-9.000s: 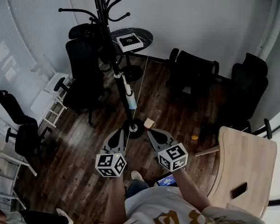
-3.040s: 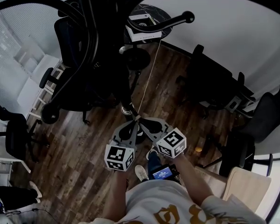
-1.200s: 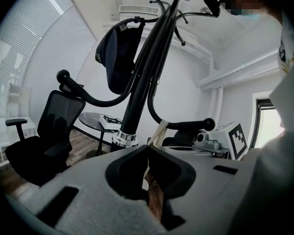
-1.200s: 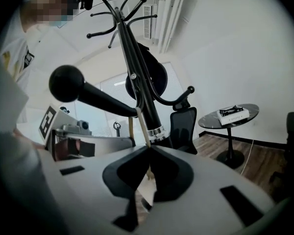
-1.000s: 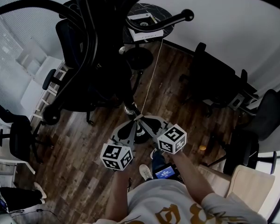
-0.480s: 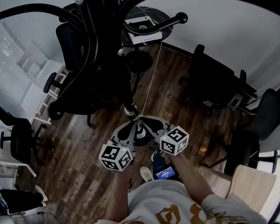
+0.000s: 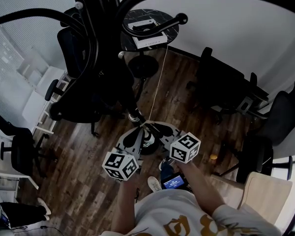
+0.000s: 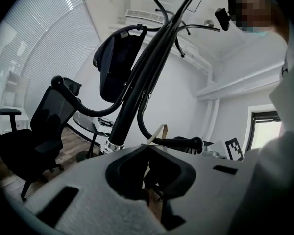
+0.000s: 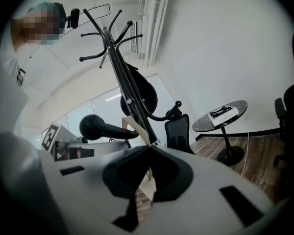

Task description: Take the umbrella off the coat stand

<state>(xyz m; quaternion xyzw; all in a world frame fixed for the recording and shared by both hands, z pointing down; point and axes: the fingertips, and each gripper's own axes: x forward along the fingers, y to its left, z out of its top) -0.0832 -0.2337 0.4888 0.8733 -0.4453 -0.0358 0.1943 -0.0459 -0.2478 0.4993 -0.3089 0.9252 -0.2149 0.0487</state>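
Note:
The black coat stand [image 7: 96, 58] rises close to my head, its curved hooks [image 7: 152, 28] spreading above. A dark umbrella shaft [image 8: 137, 87] runs tight along the pole, and I cannot separate the two clearly. Both grippers meet low beside the pole near a silver ring [image 7: 134, 116]. My left gripper [image 7: 141, 129] is shut, with a beige strap [image 8: 159, 131] sticking out past its tips. My right gripper [image 7: 150, 127] is shut too, a beige tag [image 9: 137, 126] showing at its tips. The same beige strap [image 7: 146, 126] shows between them.
A round black table [image 7: 162, 33] holding a white box [image 7: 146, 27] stands behind the stand. Black office chairs [image 7: 221, 87] ring the wooden floor. The stand's round base [image 7: 147, 140] lies below the grippers. A pale wooden table [image 7: 265, 200] is at lower right.
Both grippers stay joined at the same spot by the pole. Only the head view has shifted slightly.

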